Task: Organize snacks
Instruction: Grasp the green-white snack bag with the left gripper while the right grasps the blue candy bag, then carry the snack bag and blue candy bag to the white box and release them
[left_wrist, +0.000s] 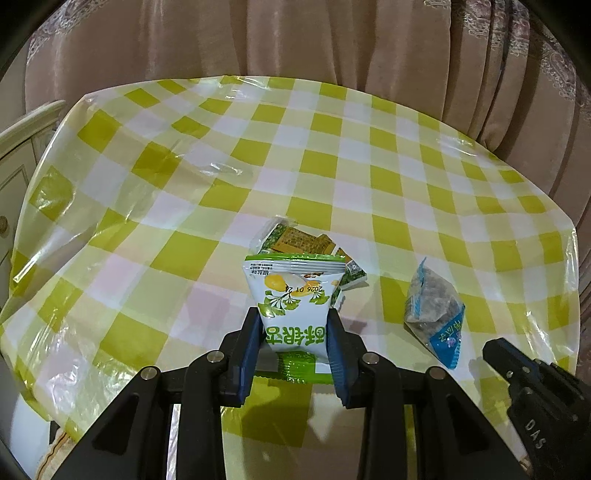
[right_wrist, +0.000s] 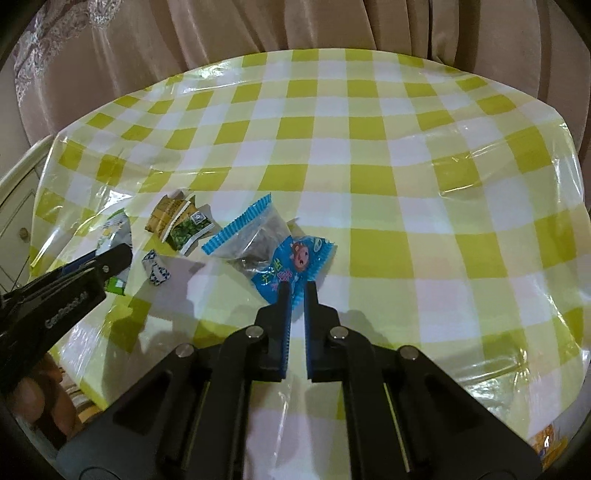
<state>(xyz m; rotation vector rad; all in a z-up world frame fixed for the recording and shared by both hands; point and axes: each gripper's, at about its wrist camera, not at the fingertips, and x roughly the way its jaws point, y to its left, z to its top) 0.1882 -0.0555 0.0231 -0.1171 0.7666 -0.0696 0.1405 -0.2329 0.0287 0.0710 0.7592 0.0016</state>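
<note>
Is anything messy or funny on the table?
The snacks are just scattered. A small blue-and-white candy lies apart from the green and brown packets, and the plastic tablecloth is wrinkled. Nothing looks spilled or torn.

In the left wrist view the green-and-white packet (left_wrist: 293, 295) covers the near part of the yellow-green snack packs (left_wrist: 295, 240) behind it, and the left tool (left_wrist: 295, 345) hides the packet's lower sides. The right tool (left_wrist: 535, 398) is cut off by the right edge. In the right wrist view the left tool (right_wrist: 66, 291) hides most of that packet (right_wrist: 114, 229), whose print is too small to read. The blue packet (right_wrist: 273, 251) has its near edge hidden between the right tool (right_wrist: 295, 295) pads. The worktop (right_wrist: 406, 184) runs off the bottom edge.
</note>
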